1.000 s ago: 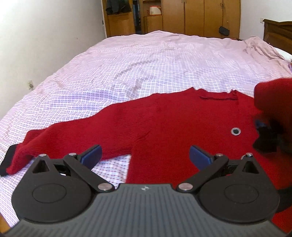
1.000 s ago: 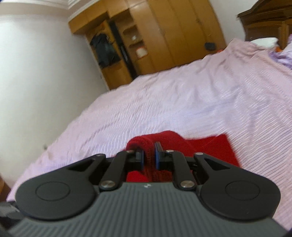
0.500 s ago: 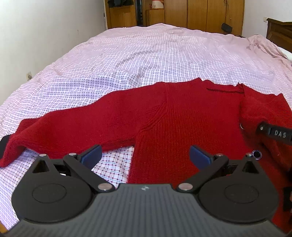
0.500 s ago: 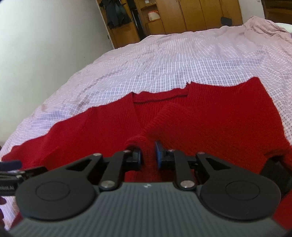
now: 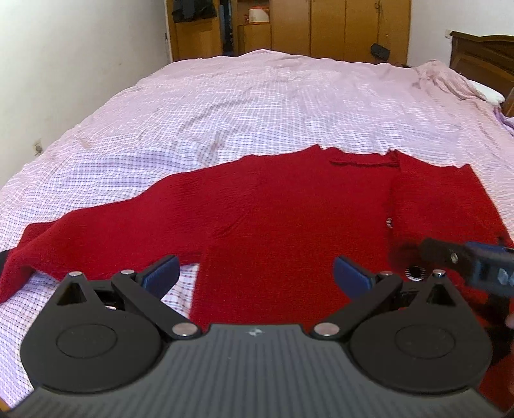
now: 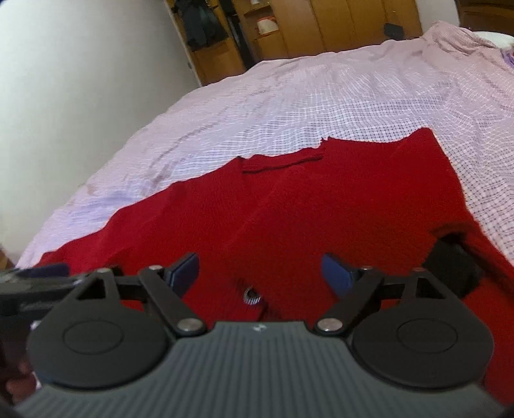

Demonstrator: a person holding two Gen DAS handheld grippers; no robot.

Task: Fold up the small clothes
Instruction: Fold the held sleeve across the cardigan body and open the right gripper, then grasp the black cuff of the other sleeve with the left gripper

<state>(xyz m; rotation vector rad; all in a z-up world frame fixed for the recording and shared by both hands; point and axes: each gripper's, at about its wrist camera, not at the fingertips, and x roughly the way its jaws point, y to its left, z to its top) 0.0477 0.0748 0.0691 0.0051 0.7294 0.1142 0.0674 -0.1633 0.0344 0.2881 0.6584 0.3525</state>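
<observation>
**Red sweater spread on bed, both tongs released**

We record a bed [image 5: 257,106] covered with a lilac checked sheet; it fills most of both wrist views. Behind it stands a wooden wardrobe [image 5: 321,29], with a white wall [image 5: 64,64] to the left and a dark wooden headboard [image 5: 482,54] at far right.

The red sweater [image 5: 289,218] lies flat on the near part of the bed. One sleeve [image 5: 80,244] stretches out to the left, its dark cuff at the frame edge. In the right wrist view the other side of the sweater [image 6: 353,199] is folded over the body, and a black cuff [image 6: 449,267] shows near the right edge.

We note the left tongs [image 5: 257,273] spread wide, hovering above the lower body of the sweater and holding nothing. The right tongs [image 6: 258,270] are likewise spread wide over the fabric and hold nothing; they also appear, blurred, at the right edge of the left wrist view.

A small round metal button [image 6: 252,295] sits on the sweater between the fingers of the right tongs.
</observation>
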